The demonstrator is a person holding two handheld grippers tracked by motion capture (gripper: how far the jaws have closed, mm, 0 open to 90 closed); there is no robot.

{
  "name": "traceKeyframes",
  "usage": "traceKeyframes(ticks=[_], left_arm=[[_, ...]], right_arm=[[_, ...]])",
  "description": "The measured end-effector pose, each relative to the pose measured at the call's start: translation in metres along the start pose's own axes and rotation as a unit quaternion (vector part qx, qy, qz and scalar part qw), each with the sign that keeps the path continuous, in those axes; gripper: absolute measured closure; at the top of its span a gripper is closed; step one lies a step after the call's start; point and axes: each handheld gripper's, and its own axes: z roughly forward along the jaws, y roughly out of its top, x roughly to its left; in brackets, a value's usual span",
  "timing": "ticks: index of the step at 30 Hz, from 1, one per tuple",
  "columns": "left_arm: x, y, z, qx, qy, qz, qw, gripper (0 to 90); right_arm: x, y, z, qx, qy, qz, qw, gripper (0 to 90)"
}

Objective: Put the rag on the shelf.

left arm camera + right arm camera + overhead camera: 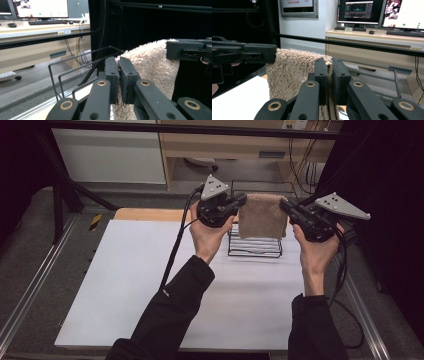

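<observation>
- My left tool (239, 203) is clamped on the left top corner of the beige towel (262, 216), jaws pressed together on the pile.
- My right tool (286, 206) is clamped on the right top corner in the same manner.
- The towel hangs stretched between both tools in the upper centre of the high view, above the black wire rack (255, 247).
- The rack stands on the white tabletop (150, 270), just behind my hands.
- Step in hand, as I judge it: draping the towel onto the rack.
- Next move calls for level, matched lowering of both tools over the top rail.
</observation>
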Motion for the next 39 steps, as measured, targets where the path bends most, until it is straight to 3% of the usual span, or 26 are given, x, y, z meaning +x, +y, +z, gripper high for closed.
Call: traceKeyframes(ticks=[21,27,34,39], left_arm=[[0.014,0.031,0.027,-0.010,0.012,0.016,0.9998,85.5],[0.023,0.037,0.032,-0.013,0.010,0.005,0.9999,85.5],[0.029,0.045,0.041,-0.014,0.020,0.008,0.9997,85.6],[0.031,0.051,0.046,-0.016,0.028,0.021,0.9992,85.6]], right_arm=[[-0.019,0.032,0.023,-0.010,-0.025,-0.009,0.9996,83.8],[-0.021,0.039,0.032,-0.012,-0.027,-0.011,0.9995,83.8],[-0.026,0.045,0.042,-0.017,-0.032,-0.010,0.9993,83.8],[-0.033,0.048,0.049,-0.022,-0.032,-0.003,0.9992,83.8]])
